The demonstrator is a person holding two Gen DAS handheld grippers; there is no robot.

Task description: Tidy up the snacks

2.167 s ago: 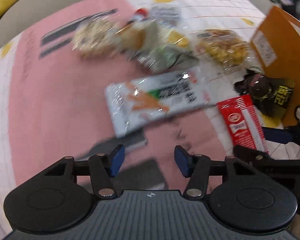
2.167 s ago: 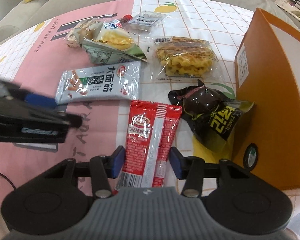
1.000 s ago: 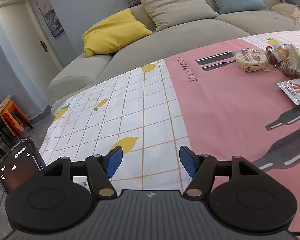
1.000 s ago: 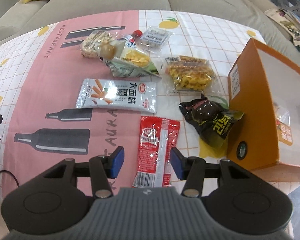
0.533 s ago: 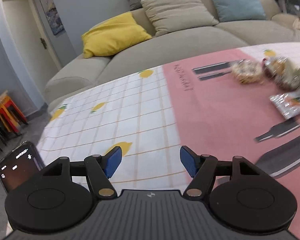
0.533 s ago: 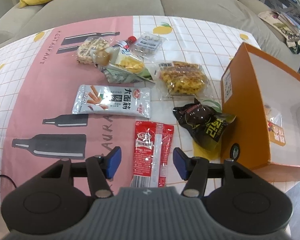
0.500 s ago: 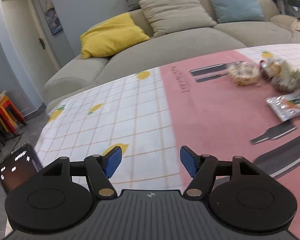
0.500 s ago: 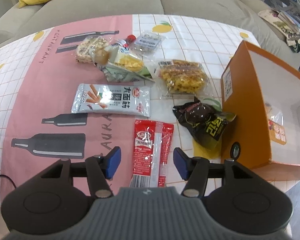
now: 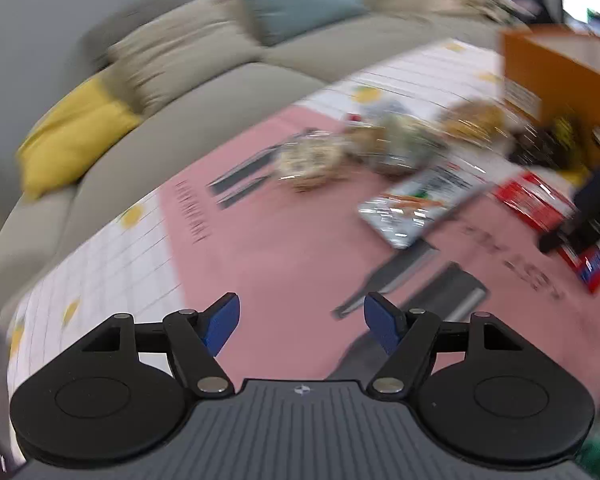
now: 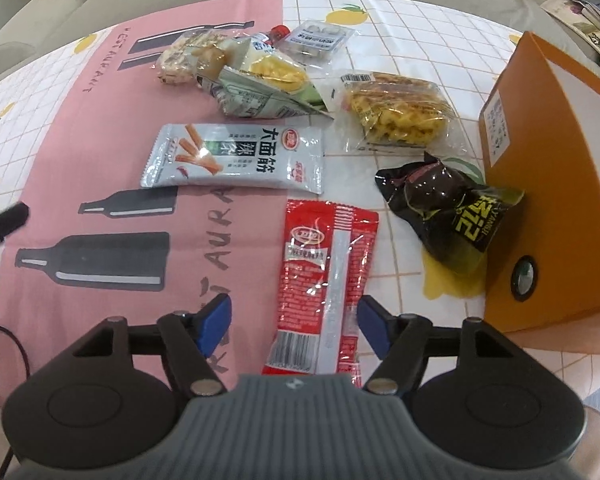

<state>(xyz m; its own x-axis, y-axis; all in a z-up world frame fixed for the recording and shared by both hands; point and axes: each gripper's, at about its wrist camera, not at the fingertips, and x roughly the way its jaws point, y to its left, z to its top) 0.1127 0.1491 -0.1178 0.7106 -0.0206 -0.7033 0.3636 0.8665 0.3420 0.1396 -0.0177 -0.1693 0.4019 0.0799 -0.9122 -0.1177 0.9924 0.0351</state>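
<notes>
We see our right gripper [image 10: 292, 322] poised over the red snack packet [image 10: 326, 276], its jaws just widened with the packet's near end between them (pads clear of it). The black snack bag [image 10: 446, 210] leans against the orange box [image 10: 548, 208].

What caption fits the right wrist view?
Open right gripper above a red snack packet, among other snacks beside an orange box.

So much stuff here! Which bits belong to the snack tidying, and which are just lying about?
Part of the job:
- red packet
- silver packet
- black packet
- yellow crisps bag
- orange box

Just lying about:
- tablecloth
- sofa
- yellow cushion
</notes>
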